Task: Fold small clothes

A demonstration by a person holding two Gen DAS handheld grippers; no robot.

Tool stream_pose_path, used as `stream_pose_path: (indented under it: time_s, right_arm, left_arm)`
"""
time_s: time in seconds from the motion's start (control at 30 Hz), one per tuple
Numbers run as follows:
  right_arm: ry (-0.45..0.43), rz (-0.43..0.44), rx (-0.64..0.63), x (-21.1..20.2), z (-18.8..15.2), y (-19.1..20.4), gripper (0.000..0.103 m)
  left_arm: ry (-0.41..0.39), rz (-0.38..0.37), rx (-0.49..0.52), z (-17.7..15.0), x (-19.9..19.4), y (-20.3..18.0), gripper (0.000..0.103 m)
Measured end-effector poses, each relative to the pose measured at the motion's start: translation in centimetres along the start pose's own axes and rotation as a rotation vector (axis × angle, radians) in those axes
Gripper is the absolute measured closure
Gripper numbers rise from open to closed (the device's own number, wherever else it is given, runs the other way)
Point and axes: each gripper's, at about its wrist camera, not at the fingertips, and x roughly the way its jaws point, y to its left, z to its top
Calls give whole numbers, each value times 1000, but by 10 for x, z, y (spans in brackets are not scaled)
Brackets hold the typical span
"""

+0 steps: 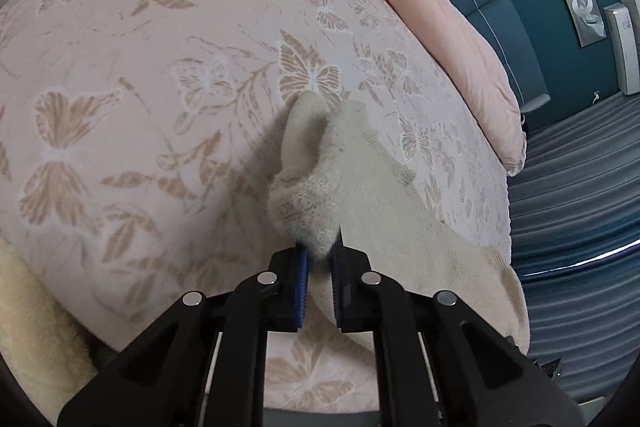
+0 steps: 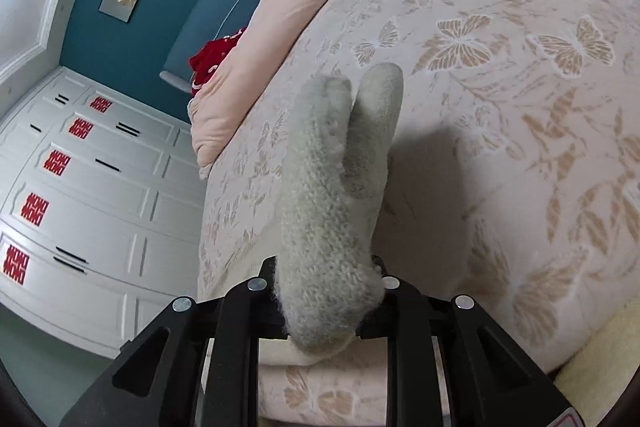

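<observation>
Left gripper point(image 1: 319, 255): jaws pinching the fuzzy cream sock point(image 1: 316, 183) above the bed point(image 1: 140, 87). Right gripper point(image 2: 324, 307): jaws pinching sock point(image 2: 328, 187), toe end hanging over bed point(image 2: 520, 107).

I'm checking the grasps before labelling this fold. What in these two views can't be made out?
- Right wrist view: the right gripper fingers are buried under the fuzzy cream knitted sock.
- Left wrist view: the left gripper pinches fuzzy fabric; whether it is the same sock is unclear.
- Both views: the butterfly-patterned pink bedspread is cut off by the fisheye rim.
</observation>
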Motion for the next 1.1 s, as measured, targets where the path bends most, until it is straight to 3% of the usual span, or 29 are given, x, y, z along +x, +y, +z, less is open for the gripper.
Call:
stream_pose_path:
  time_s: [0.07, 0.13, 0.2, 0.3, 0.33, 0.37, 0.43, 0.47, 0.57, 0.63, 0.77, 0.8, 0.87, 0.9, 1.03, 1.1]
  right_arm:
    - [35, -89, -38, -9, -22, -20, 82]
    - [93, -245, -68, -4, -47, -54, 79]
    - [156, -355, -28, 3, -66, -87, 75]
    - [62, -362, 15, -20, -69, -90, 63]
    - [25, -386, -5, -28, -64, -84, 57]
    - [-9, -403, -32, -35, -60, -77, 56]
    - [-58, -429, -91, -45, -50, -62, 54]
    - [-70, -422, -110, -46, -45, -56, 51]
    - [-75, -409, -172, -30, -31, -42, 44]
    - [-28, -416, -253, -2, -21, -29, 41]
    - [2, -486, -389, 48, -5, -15, 41]
    - [10, -501, -397, 60, 0, -15, 42]
    - [65, -507, -395, 82, 10, -19, 88]
    - [93, -531, -378, 89, 16, -21, 96]
    - [-69, -449, -299, 55, 33, -12, 96]
    - [-7, -519, -312, 70, 38, -28, 91]
  left_arm:
    - [22, 39, 1, -17, -10, 16, 94]
    - [78, 76, -10, -40, -3, 37, 94]
    - [121, 128, -28, -64, 10, 58, 94]
    - [107, 135, -16, -80, 13, 63, 92]
    - [90, 119, -15, -80, 10, 62, 86]
    - [77, 109, -16, -79, 8, 60, 68]
    - [44, 97, -21, -75, 7, 56, 44]
    - [24, 92, -23, -72, 8, 55, 38]
    - [28, 113, -33, -67, 21, 52, 32]
    - [35, 134, -39, -66, 31, 52, 33]
    - [57, 159, -53, -66, 44, 55, 33]
    - [55, 161, -53, -66, 44, 55, 33]
    - [54, 167, -44, -65, 44, 53, 33]
    - [56, 171, -40, -65, 44, 53, 33]
    - [71, 169, -50, -61, 46, 55, 33]
    - [66, 172, -54, -61, 50, 56, 33]
